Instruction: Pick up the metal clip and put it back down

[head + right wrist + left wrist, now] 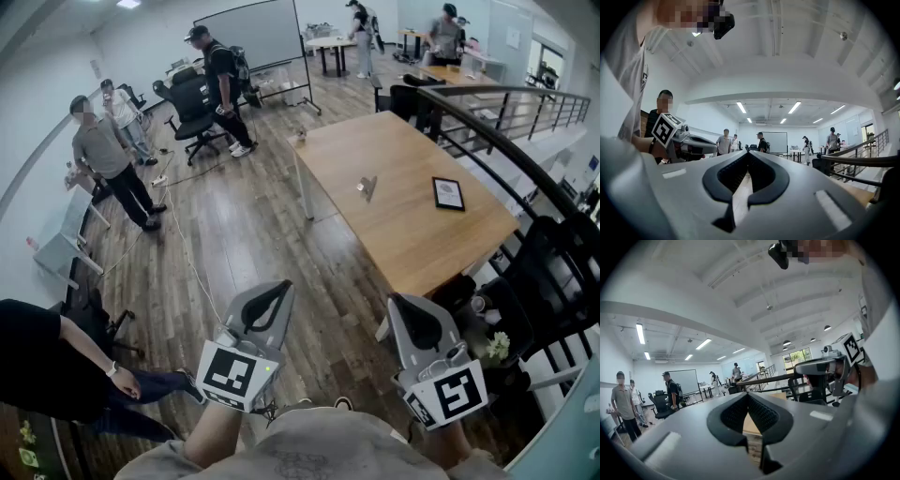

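The metal clip (367,187) is a small shiny piece standing near the middle of the wooden table (403,234), well ahead of both grippers. My left gripper (278,289) is held low near my body over the wood floor, jaws shut with nothing between them. Its tips meet in the left gripper view (748,394). My right gripper (398,302) is beside it, close to the table's near corner, also shut and empty, as the right gripper view (749,153) shows. The clip does not show in either gripper view.
A black-framed tablet (448,193) lies on the table right of the clip. A dark railing (525,159) runs along the right. Two people (108,159) stand at the left, another (220,84) by black office chairs (192,103). A cable (187,253) crosses the floor.
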The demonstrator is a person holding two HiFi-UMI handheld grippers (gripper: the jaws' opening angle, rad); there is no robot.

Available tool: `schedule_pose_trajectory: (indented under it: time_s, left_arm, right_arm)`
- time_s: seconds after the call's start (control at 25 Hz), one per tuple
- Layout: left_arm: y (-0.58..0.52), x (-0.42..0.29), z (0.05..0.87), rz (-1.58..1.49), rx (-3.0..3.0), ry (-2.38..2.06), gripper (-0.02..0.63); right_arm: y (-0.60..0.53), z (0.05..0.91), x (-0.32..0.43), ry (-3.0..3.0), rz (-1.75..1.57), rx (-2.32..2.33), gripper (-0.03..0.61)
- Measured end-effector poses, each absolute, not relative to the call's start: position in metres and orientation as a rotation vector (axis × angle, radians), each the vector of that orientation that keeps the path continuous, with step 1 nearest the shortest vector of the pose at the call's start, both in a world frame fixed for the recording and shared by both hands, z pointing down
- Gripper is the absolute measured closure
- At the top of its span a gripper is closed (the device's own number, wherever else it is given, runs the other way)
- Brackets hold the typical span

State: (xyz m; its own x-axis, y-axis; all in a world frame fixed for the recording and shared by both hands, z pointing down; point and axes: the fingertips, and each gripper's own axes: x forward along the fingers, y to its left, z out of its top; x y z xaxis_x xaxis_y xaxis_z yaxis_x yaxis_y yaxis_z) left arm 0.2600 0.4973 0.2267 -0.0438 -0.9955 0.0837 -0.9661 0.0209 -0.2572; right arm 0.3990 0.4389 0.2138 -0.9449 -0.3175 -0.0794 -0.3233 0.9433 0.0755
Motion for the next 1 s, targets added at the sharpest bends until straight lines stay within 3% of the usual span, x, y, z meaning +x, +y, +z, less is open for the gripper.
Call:
schedule_pose_trajectory:
  time_s: [0.68,0.72,0.76,0.8,1.0]
  left_arm:
    - [0.505,0.262,0.227,-0.297,-2.014,2.259,0.614]
    - [0.507,0.256,0.226,-0.262,-1.962,2.303,0.598]
    - [0.509,0.250,0.226,-0.241,-1.921,2.340,0.468]
    - [0.509,0.247,0.227,-0.233,-1.901,2.362,0.382]
    - [0.508,0.234,0.235,-0.234,-1.921,2.382,0.382]
  right_arm:
    - [0.433,0.225,0.408,3.052,0.083,-0.474,0.566]
    - [0.434,0.228,0.408,3.059,0.077,-0.462,0.568]
    - [0.434,0.231,0.409,3.067,0.071,-0.453,0.567]
    - [0.433,0.235,0.409,3.075,0.066,-0.449,0.568]
    - [0.428,0.244,0.397,3.105,0.056,-0.446,0.567]
